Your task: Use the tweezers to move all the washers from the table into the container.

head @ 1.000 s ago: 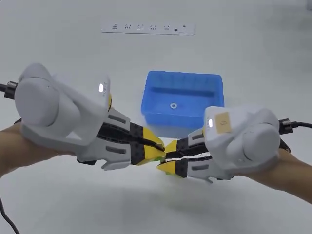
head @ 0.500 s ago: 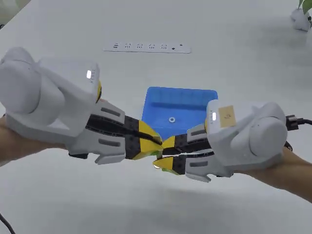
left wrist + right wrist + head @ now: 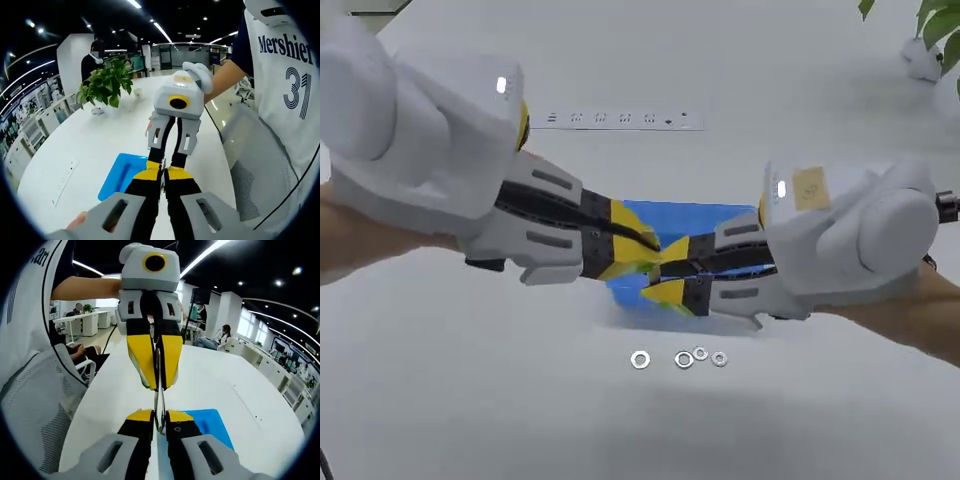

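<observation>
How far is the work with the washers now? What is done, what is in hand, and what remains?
Done: cannot tell, because the grippers hide most of the container. In hand: the left gripper and the right gripper are both shut on the tweezers, held between them. Left: four washers lie on the table, none picked up.

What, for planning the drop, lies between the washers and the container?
Nothing visible on the table: the washers lie in front of the container, bare surface between. The left gripper and right gripper meet above it.
</observation>
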